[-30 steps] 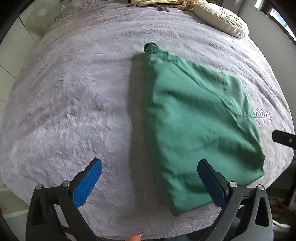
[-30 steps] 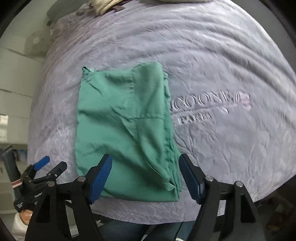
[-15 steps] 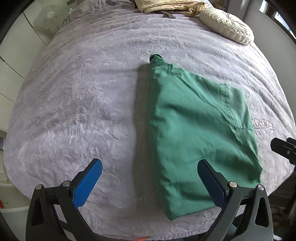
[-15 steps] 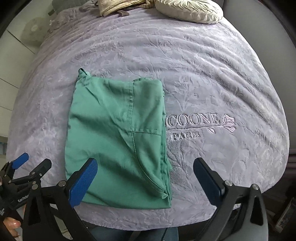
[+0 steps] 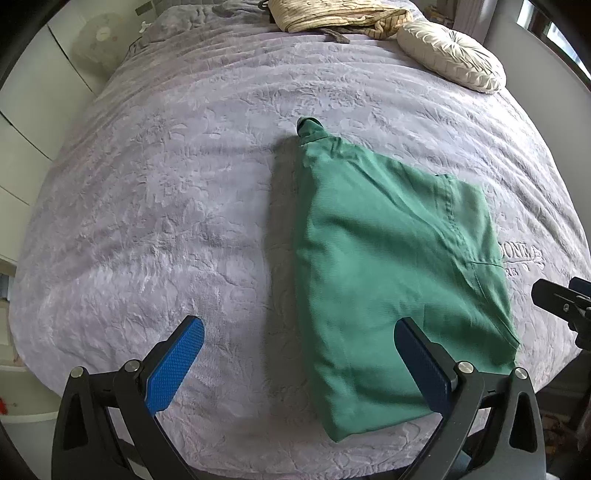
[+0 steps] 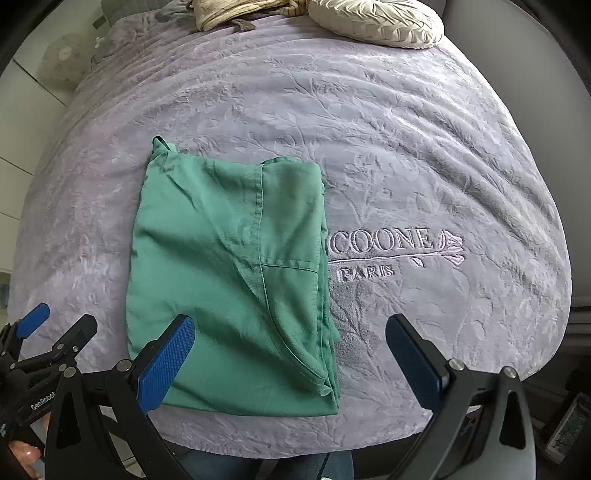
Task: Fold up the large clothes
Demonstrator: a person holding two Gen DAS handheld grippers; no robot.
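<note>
Green cloth, a folded garment (image 6: 229,280), lies flat on the lilac bedspread (image 6: 424,155) near the front edge of the bed. It makes a rough rectangle with a seam running along it, and one small corner (image 5: 308,127) sticks out at the far end. Its right side covers the beginning of embroidered letters (image 6: 384,243) on the bedspread.

Both tools are above the bed and point down at it. The left gripper (image 5: 297,363) has its blue pads wide apart and holds nothing; the near left part of the garment is seen between them. The right gripper (image 6: 290,360) is also fully spread, with nothing in it, over the near right corner of the garment.

At the far end of the bed there is a round cream cushion (image 6: 376,22) and beside it a beige crumpled cloth (image 5: 332,16).
</note>
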